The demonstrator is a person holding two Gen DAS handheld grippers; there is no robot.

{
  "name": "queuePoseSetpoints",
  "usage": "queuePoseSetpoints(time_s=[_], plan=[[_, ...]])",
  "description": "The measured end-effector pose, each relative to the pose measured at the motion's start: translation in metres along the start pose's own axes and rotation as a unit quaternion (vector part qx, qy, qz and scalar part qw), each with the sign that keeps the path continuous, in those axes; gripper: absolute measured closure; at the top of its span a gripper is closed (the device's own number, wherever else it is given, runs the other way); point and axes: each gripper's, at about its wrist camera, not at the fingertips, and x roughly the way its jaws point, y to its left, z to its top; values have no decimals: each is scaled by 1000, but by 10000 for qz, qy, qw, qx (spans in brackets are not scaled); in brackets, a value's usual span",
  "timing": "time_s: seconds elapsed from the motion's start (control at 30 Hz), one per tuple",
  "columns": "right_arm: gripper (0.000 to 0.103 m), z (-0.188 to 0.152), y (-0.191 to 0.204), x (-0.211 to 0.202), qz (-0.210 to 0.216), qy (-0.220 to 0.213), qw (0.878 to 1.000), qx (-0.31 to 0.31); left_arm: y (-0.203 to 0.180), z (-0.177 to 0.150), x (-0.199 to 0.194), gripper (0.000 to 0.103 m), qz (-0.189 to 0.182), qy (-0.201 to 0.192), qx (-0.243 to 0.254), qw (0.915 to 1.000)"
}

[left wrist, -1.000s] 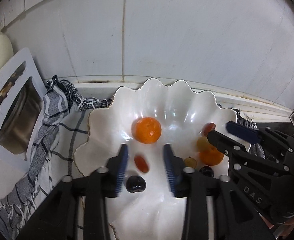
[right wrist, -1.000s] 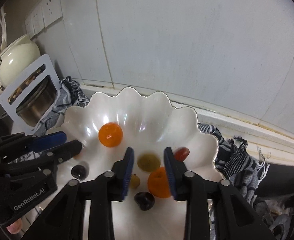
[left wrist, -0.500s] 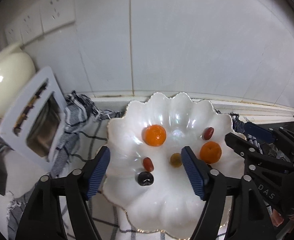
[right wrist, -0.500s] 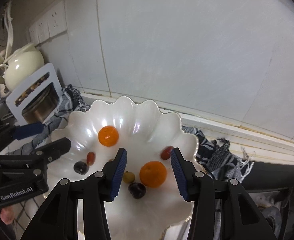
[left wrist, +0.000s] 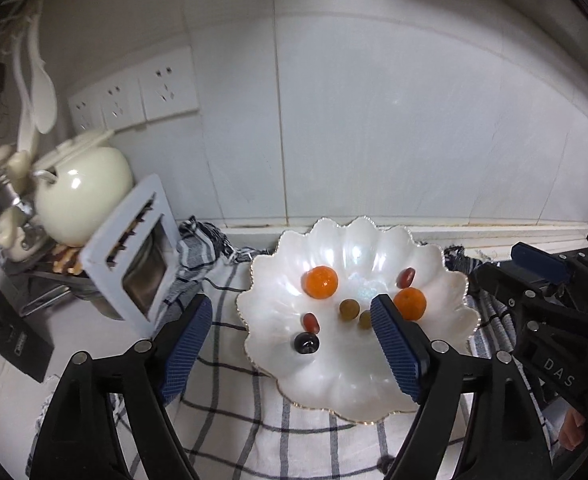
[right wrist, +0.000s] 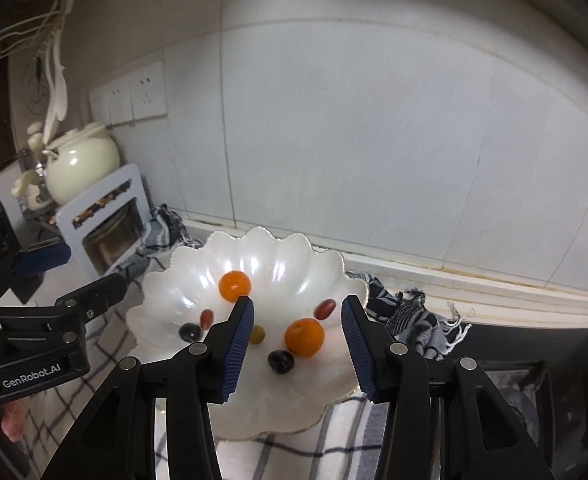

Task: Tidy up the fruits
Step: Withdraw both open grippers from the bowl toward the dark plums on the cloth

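A white scalloped bowl [left wrist: 333,384] [right wrist: 182,276] stands on a checked cloth. It holds two oranges [left wrist: 321,281] [left wrist: 410,303] [right wrist: 234,286] [right wrist: 304,337], red grapes [left wrist: 405,277] [left wrist: 310,322] [right wrist: 325,308], green grapes [left wrist: 349,309] [right wrist: 258,334] and dark grapes [left wrist: 305,342] [right wrist: 281,361]. My left gripper [left wrist: 290,340] is open and empty, above the bowl's near left side. My right gripper [right wrist: 297,340] is open and empty, above the bowl's near right side. Each gripper shows at the edge of the other's view [left wrist: 541,276] [right wrist: 54,276].
A cream teapot [left wrist: 82,192] and a white framed holder [left wrist: 134,252] stand at the left against the tiled wall. Wall sockets [left wrist: 134,96] are above them. A crumpled checked cloth [right wrist: 409,316] lies behind the bowl. A dark stove [right wrist: 533,376] is at the right.
Both grippers have opened wider and pulled back and up from the bowl. The bowl looks smaller and more of the counter shows.
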Motion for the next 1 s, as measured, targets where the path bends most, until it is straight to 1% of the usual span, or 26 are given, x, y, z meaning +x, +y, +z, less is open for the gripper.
queuePoseSetpoints(time_s=[0.1,0.27,0.5,0.57,0.8,1.0], plan=[[49,-2,4,-16,6,-115,9999,-63,2,-4,-22,17,-49,-200,18,9998],[49,-8,11,-43,50,-300,9995,-89,3,-10,-50,16,32,-468,163,9988],[48,-19,20,-77,91,-534,9985,-126,3,-24,-88,13,14,-759,306,9966],[46,-22,21,-84,124,-561,9982,-156,2,-29,-96,13,-11,-811,373,9960],[46,-38,31,-110,86,-725,9971,-201,5,-48,-117,11,-135,-920,435,9947],[46,-56,38,-127,-14,-778,9965,-293,7,-67,-126,10,-245,-839,503,9949]])
